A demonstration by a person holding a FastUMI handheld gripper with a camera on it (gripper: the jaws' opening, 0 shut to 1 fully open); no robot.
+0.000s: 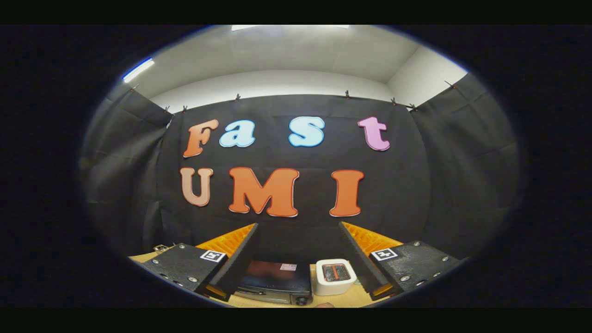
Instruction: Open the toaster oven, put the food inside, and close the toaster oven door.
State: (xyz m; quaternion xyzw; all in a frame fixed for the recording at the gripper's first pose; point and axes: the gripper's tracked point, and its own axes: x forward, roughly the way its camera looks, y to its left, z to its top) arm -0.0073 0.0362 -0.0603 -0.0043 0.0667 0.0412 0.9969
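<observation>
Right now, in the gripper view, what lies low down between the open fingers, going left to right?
The gripper is open, holding nothing. Left to right: its left finger → black toaster oven on the wooden table → white pop-up toaster beside it → right finger.

Black toaster oven (276, 282), white toaster (335, 276), orange-and-black claw (298, 229).

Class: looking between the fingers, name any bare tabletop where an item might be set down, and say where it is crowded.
The open fingers frame a black toaster oven beside a white pop-up toaster, nearly touching: crowded. Bare wooden tabletop shows in front of the white toaster, and a sliver at the far left.
</observation>
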